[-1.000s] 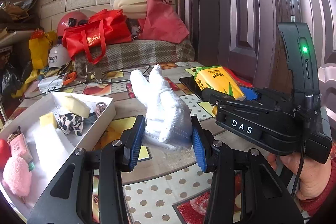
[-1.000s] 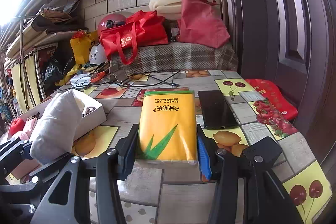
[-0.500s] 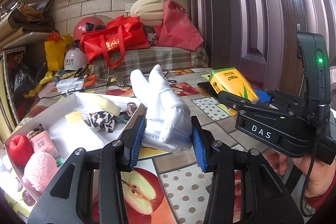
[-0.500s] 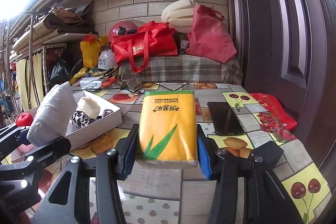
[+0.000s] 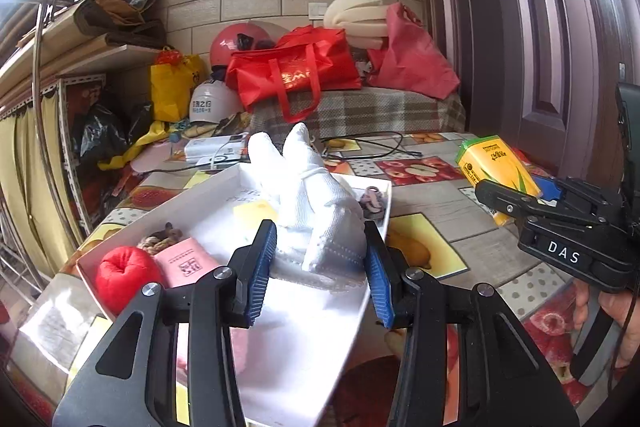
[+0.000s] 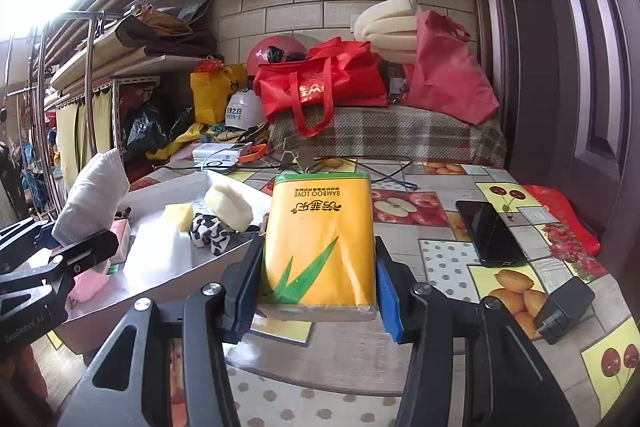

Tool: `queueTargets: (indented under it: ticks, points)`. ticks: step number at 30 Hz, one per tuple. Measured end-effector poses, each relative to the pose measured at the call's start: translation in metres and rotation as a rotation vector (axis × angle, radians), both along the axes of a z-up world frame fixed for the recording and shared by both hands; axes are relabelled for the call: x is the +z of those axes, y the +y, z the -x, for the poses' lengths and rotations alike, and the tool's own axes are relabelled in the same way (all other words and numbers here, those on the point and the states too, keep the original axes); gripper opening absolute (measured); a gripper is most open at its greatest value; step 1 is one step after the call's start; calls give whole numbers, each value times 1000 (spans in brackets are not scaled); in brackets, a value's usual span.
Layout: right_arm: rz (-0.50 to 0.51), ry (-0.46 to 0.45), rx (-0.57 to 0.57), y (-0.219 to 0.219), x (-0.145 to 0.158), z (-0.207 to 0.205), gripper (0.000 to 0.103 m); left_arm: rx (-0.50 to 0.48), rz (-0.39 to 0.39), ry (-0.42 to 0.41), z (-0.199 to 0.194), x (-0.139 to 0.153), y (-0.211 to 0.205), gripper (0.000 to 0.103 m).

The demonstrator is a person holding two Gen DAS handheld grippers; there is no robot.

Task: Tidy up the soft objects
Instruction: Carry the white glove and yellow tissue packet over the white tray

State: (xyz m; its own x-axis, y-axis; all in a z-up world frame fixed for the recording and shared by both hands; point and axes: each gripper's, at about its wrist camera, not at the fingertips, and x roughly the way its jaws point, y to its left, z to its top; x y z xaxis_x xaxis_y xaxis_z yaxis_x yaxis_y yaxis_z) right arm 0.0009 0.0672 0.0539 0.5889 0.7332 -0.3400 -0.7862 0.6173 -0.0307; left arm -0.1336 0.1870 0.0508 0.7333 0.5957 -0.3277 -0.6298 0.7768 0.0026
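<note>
The person is putting soft things into the white box (image 5: 362, 311) on the desk (image 6: 448, 263). The left gripper (image 5: 318, 263) holds a white glove (image 5: 320, 203) above the box. Its jaws are nearly together and squeeze the cuff of the glove from both sides, so the glove fingers stick up. The right gripper (image 6: 318, 281) holds a yellow tissue pack (image 6: 320, 247) over the desk, just beside the box. Its jaws are a bit wider apart and press on the two sides of the pack.

The box already has a red ball (image 5: 124, 277), a pink packet (image 5: 186, 263), a yellow sponge (image 6: 178, 215) and a spotted hair tie (image 6: 210, 231) in it.

The next move is likely to lower the glove onto a bare spot in the box and let the jaws spread. The tissue pack would go in after that. A black phone (image 6: 490, 233) lies well apart on the desk.
</note>
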Motion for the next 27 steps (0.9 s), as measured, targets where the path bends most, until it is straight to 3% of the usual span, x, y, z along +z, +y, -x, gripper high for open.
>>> queueTargets:
  ticks: [5, 10, 20, 21, 22, 23, 24, 25, 27]
  points:
    - [14, -5, 69, 37, -2, 17, 50, 95, -2, 11, 23, -3, 40, 43]
    - [29, 7, 120, 69, -4, 25, 50, 145, 43, 1, 38, -6, 78, 43]
    - [75, 43, 172, 122, -8, 22, 51, 149, 72, 28, 30, -9, 102, 44]
    - [79, 39, 176, 126, -8, 23, 52, 160, 69, 34, 30, -8, 103, 52]
    - [86, 35, 181, 129, -8, 24, 52, 171, 63, 36, 29, -8, 102, 72]
    - [96, 33, 186, 133, -9, 25, 55, 178, 57, 37, 29, -8, 101, 85]
    - [107, 31, 191, 135, -9, 27, 69, 183, 49, 36, 29, -8, 100, 103]
    - [113, 27, 194, 136, -10, 28, 86, 182, 40, 28, 30, -7, 98, 103]
    - [104, 32, 177, 134, -9, 26, 93, 185, 34, 19, 32, -7, 98, 103]
